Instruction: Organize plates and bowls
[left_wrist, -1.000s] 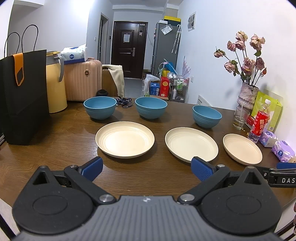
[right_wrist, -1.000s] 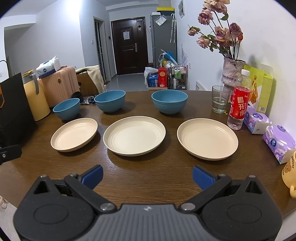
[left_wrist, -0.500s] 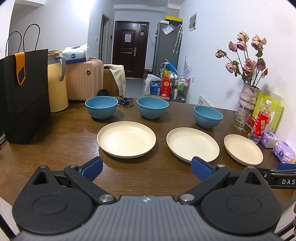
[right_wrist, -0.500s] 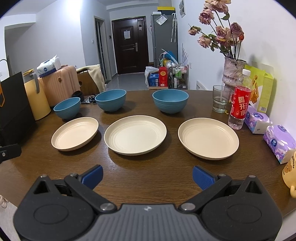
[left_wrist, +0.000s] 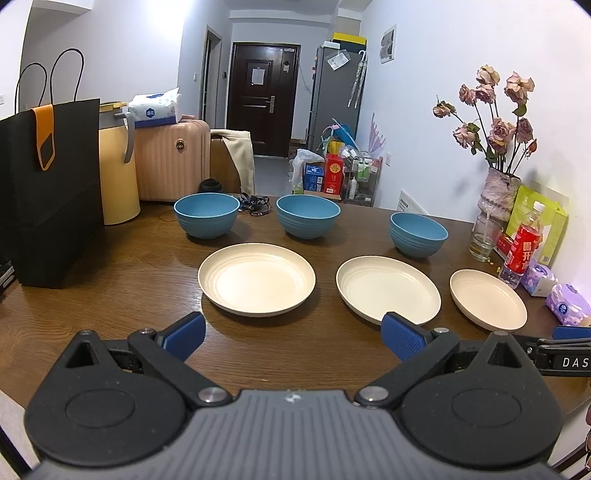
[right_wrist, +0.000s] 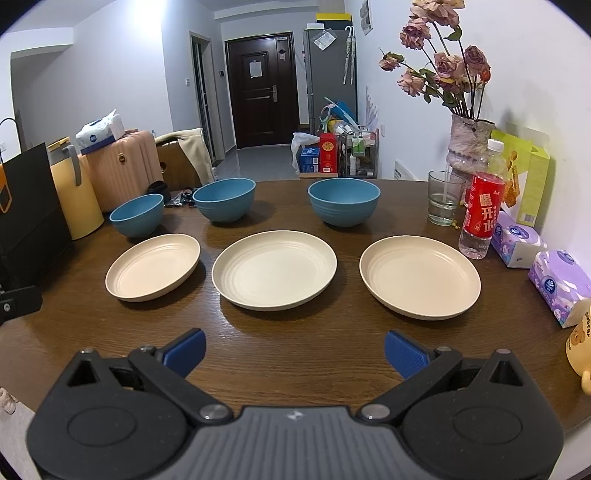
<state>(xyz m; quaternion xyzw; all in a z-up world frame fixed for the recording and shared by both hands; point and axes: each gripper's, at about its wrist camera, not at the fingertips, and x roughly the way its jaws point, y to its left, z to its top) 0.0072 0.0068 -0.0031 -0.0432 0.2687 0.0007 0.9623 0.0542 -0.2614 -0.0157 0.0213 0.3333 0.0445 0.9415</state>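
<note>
Three blue bowls stand in a row at the back of the brown table: left, middle, right. In front of them lie three cream plates: left, middle, right. My left gripper hovers open over the table's front, short of the left and middle plates. The right wrist view shows the same bowls and plates. My right gripper is open and empty, just short of the middle plate.
A black paper bag and a yellow jug stand at the left. At the right stand a glass, a red-labelled bottle, a flower vase, tissue packs and a yellow mug.
Both views have drifted only slightly. The bowls and plates have not moved, and both grippers have stayed open.
</note>
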